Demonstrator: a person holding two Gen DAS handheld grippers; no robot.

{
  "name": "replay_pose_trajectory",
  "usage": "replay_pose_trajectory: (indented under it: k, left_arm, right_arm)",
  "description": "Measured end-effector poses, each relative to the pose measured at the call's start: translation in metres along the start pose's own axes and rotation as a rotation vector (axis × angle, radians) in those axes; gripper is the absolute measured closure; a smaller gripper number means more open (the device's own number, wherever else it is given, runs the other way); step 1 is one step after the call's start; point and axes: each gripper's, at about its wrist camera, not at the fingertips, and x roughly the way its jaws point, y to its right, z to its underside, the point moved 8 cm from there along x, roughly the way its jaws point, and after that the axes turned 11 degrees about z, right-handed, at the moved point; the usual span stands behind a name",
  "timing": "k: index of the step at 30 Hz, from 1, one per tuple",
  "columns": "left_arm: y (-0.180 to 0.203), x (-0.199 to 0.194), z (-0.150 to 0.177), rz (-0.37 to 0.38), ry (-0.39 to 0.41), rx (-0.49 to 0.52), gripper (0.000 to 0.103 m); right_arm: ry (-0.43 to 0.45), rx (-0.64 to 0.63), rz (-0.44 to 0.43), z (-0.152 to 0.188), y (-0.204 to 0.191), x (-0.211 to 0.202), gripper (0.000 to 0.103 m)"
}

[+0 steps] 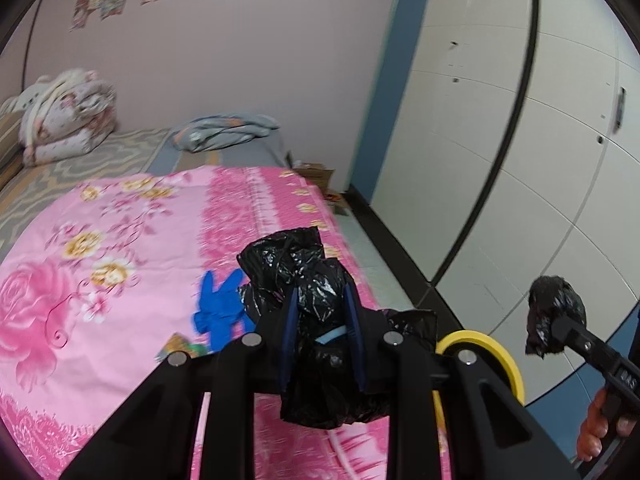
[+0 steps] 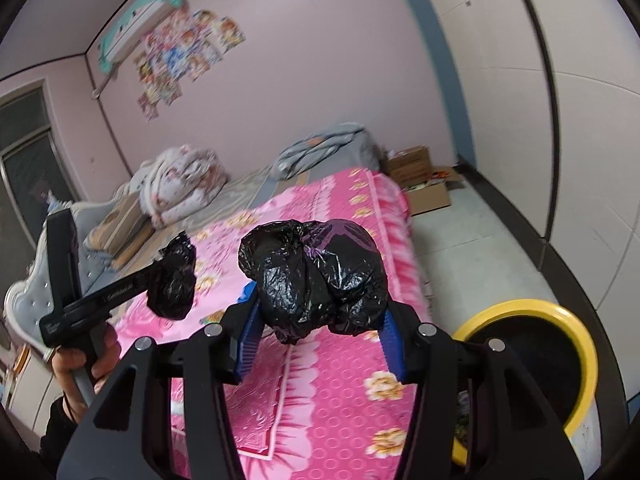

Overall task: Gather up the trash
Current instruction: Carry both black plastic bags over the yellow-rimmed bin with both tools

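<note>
- The black trash bag (image 1: 316,320) is one piece of plastic film. Each tool holds a bunched part of it, above the pink floral bed (image 1: 120,240).
- Left tool (image 1: 322,304): jaws narrow, blue pads clamped on a crumpled wad of film. More film hangs below the pads.
- Right tool (image 2: 320,316): jaws at about half width, closed on a fuller, rounded bundle of the bag (image 2: 316,276). The bundle bulges out ahead of the pads.
- Whether the two bundles join into one bag cannot be told; no link between them shows in either view.
- A blue glove (image 1: 218,308) lies flat on the bed just left of the left tool. A small printed wrapper (image 1: 178,346) lies nearer the camera (likely trash still to collect).
- The yellow-rimmed bin (image 2: 560,320) stands on the floor, right of and below the right tool. Its inside is dark and seems already lined.
- Step in hand, judged: carrying the bag, held clear of the bed, with the loose items not yet picked up.
- Next move, judged: spread the two tools apart to find and open the bag mouth. Thin film slips and tears, so keep both grips firm.
- A cardboard box (image 2: 416,168) sits on the floor beyond the bed's far corner, well apart from both tools.
</note>
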Motion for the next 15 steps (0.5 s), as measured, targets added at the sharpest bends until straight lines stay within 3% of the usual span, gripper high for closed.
replay_pose_trajectory:
  k: [10, 15]
  left_arm:
    - [0.083, 0.024, -0.021, 0.097, 0.001, 0.11, 0.081]
    - [0.117, 0.049, -0.013, 0.135, -0.023, 0.15, 0.081]
  right_arm:
    - [0.084, 0.103, 0.115, -0.03, 0.085, -0.034, 0.055]
    - [0.11, 0.134, 0.189, -0.031, 0.123, -0.044, 0.055]
